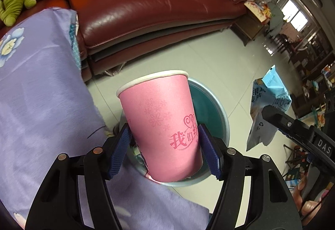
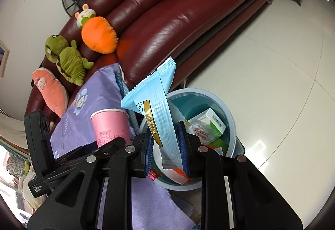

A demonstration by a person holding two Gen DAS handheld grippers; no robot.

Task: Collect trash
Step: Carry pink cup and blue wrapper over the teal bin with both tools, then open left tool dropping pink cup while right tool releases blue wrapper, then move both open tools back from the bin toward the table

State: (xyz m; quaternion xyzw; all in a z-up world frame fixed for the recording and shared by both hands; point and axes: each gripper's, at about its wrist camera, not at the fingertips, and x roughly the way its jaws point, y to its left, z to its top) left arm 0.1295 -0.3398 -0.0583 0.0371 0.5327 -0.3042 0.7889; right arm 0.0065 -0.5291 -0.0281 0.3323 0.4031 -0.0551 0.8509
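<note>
1 pink cup (image 1: 161, 125), 1 blue packet (image 2: 161, 108), 1 bin (image 2: 231, 125), 3 plush toys (image 2: 67, 60).

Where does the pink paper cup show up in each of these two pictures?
Left wrist view: the pink paper cup fills the lower centre, held between the left gripper pads.
Right wrist view: the same cup sits at lower left, partly behind black gripper parts.
Shared landmark: the round blue bin on the floor, just behind the cup in the left view and to the right of it in the right view.
</note>
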